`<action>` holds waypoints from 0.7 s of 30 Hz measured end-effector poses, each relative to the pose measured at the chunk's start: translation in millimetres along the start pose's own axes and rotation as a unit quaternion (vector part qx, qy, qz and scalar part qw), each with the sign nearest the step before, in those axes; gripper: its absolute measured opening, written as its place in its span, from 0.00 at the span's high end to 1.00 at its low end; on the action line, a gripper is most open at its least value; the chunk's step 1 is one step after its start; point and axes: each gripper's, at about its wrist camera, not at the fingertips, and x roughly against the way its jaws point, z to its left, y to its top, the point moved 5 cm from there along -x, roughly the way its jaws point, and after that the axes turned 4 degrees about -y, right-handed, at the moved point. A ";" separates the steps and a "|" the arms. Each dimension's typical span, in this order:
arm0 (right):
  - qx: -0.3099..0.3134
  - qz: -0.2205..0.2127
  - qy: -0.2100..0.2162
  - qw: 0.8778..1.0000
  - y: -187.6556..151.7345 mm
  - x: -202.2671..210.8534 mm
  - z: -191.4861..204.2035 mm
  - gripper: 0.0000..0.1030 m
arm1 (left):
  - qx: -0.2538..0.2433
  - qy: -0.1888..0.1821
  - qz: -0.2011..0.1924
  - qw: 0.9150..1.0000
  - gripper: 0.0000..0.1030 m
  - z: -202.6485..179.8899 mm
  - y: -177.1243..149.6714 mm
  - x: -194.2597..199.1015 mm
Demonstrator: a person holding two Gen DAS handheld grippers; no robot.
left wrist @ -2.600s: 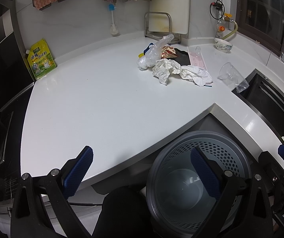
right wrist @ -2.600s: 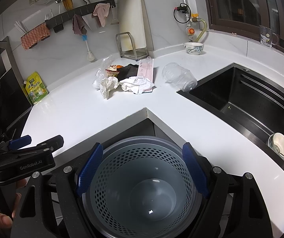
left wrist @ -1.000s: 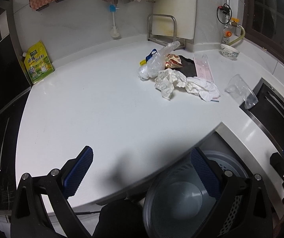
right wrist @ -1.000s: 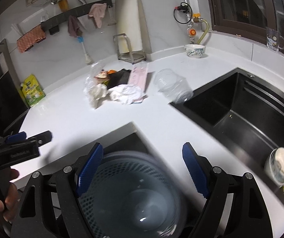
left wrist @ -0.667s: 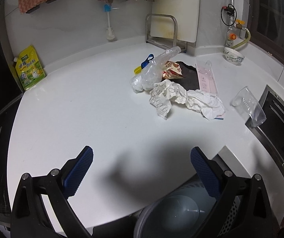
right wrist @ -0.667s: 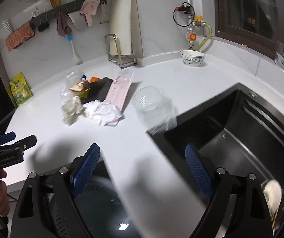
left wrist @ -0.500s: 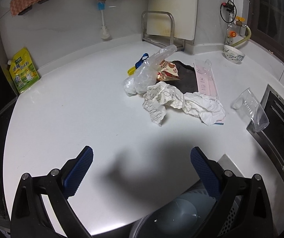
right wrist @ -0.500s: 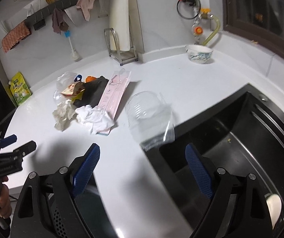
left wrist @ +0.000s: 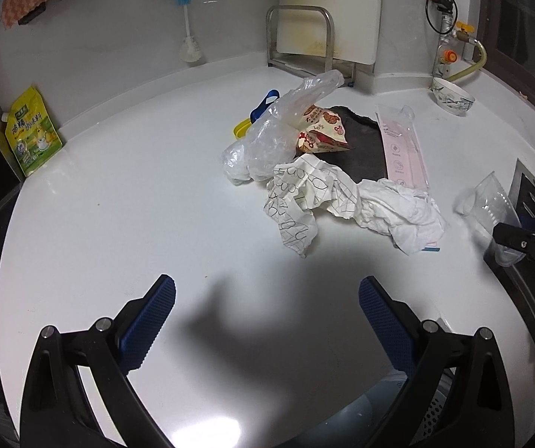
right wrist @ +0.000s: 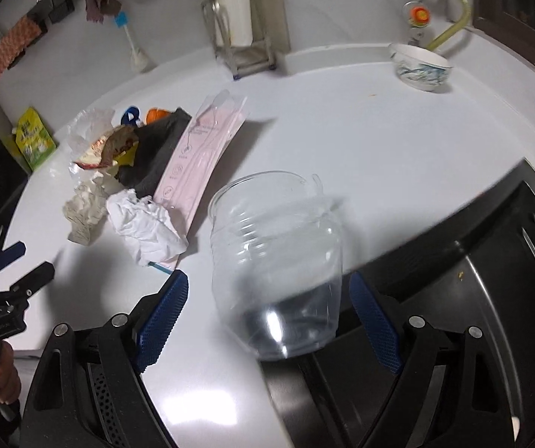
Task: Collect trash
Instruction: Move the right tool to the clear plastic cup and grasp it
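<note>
Trash: plastic cup (right wrist: 275, 261) lies on its side at the counter (left wrist: 118, 205) edge by the sink (right wrist: 491, 280); crumpled paper (left wrist: 398, 212), plastic bag (left wrist: 267, 145) and wrappers heaped mid-counter
Right gripper (right wrist: 267, 298): fingers apart, straddling the cup, not yet touching; lined up to grab it
Left gripper (left wrist: 267, 306): fingers apart, empty, aimed at the heap
Bin (left wrist: 417, 418): below the counter edge, handy for drops
</note>
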 end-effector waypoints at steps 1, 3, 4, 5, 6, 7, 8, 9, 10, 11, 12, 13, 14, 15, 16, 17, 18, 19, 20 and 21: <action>0.002 0.001 -0.008 1.000 2.2 -3.5 -1.3 0.18 | 0.004 0.000 0.000 1.000 0.06 1.6 0.6 -2.7; 0.000 0.008 0.000 1.000 5.9 -10.6 -1.9 0.18 | 0.011 -0.003 0.000 1.000 0.06 3.7 2.1 -6.7; -0.002 0.014 0.004 1.000 7.1 -14.1 -2.6 0.18 | 0.015 -0.004 0.000 1.000 0.06 5.2 3.4 -8.8; -0.004 0.018 0.006 1.000 7.2 -16.7 -3.2 0.18 | 0.017 -0.006 -0.001 1.000 0.06 6.0 3.9 -10.0; -0.005 0.020 0.008 1.000 6.9 -18.3 -3.5 0.18 | 0.019 -0.008 -0.001 1.000 0.06 6.7 5.4 -11.8; -0.006 0.021 0.010 1.000 8.0 -20.7 -3.3 0.18 | 0.019 -0.008 -0.002 1.000 0.06 6.9 6.0 -12.8; -0.005 0.022 0.011 1.000 9.2 -22.9 -2.9 0.18 | 0.019 -0.009 -0.003 1.000 0.06 7.0 7.4 -14.3; -0.005 0.023 0.009 1.000 9.8 -24.4 -2.4 0.18 | 0.019 -0.010 -0.004 1.000 0.06 6.6 8.8 -15.7; -0.003 0.024 0.005 1.000 10.7 -26.9 -1.8 0.18 | 0.018 -0.010 -0.004 1.000 0.06 6.3 10.0 -17.0; -0.002 0.024 0.003 1.000 11.9 -28.2 -0.9 0.18 | 0.018 -0.010 -0.004 1.000 0.06 6.1 11.4 -19.0; -0.003 0.023 0.001 1.000 12.3 -29.4 -0.8 0.18 | 0.018 -0.010 -0.004 1.000 0.06 5.9 12.4 -20.6; -0.004 0.022 -0.002 1.000 12.5 -30.7 -0.7 0.18 | 0.018 -0.012 -0.005 1.000 0.06 6.0 13.6 -23.0; -0.003 0.021 -0.004 1.000 13.6 -31.8 0.8 0.19 | 0.018 -0.012 -0.004 1.000 0.06 5.9 14.3 -25.0; 0.000 0.019 -0.008 1.000 13.5 -32.2 1.3 0.19 | 0.018 -0.013 -0.002 1.000 0.06 6.1 15.3 -28.1; 0.004 0.015 -0.015 1.000 13.1 -32.1 1.5 0.19 | 0.017 -0.013 -0.001 1.000 0.06 6.1 16.2 -30.7; 0.006 0.012 -0.019 1.000 12.7 -32.1 1.9 0.19 | 0.017 -0.011 0.002 1.000 0.06 6.9 17.5 -34.2; 0.007 0.011 -0.020 1.000 12.5 -32.2 2.6 0.19 | 0.018 -0.010 0.004 1.000 0.06 8.3 18.5 -37.0; 0.006 0.009 -0.018 1.000 12.0 -31.8 3.0 0.19 | 0.019 -0.010 0.005 1.000 0.06 9.0 19.8 -39.1; 0.006 0.007 -0.017 1.000 12.0 -31.4 3.3 0.20 | 0.021 -0.010 0.004 1.000 0.06 9.7 21.2 -40.9; 0.007 0.004 -0.017 1.000 11.8 -30.6 3.5 0.25 | 0.022 -0.011 0.003 1.000 0.06 10.2 22.8 -42.1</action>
